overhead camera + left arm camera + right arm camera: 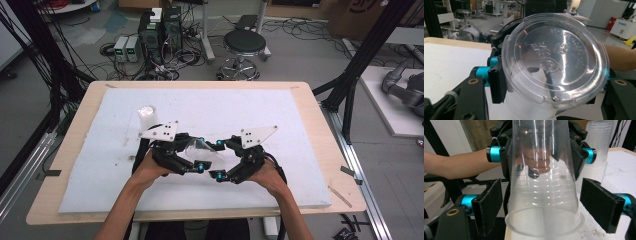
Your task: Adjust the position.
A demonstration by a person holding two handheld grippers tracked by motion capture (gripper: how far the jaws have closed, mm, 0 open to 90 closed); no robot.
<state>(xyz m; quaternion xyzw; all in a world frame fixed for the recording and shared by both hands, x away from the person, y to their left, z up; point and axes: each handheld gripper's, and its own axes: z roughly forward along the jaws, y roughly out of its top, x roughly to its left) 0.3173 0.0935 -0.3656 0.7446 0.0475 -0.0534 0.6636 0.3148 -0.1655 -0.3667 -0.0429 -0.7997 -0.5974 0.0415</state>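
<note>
A clear, tapered plastic cup (pixel 200 150) is held on its side above the white foam pad (pixel 90 165) that covers the wooden worktop (pixel 320 125), nearer the front edge than the rear and about midway between the side edges. The left gripper (pixel 192 161) is clamped on the cup near its base: in the left gripper view the black pads (pixel 497 83) press on both sides of the cup wall (pixel 529 110) and the round embossed cup bottom (pixel 555 60) faces the camera. The right gripper (pixel 220 160) faces the left one from the cup's open end. In the right gripper view its two pads (pixel 489 206) stand on either side of the wide cup rim (pixel 544 230), with a gap visible on each side; jaws apart, not gripping. A stack of clear plastic cups (pixel 146 117) stands upright on the pad towards the rear left, well apart from both grippers. A person's forearms come in from the front edge.
</note>
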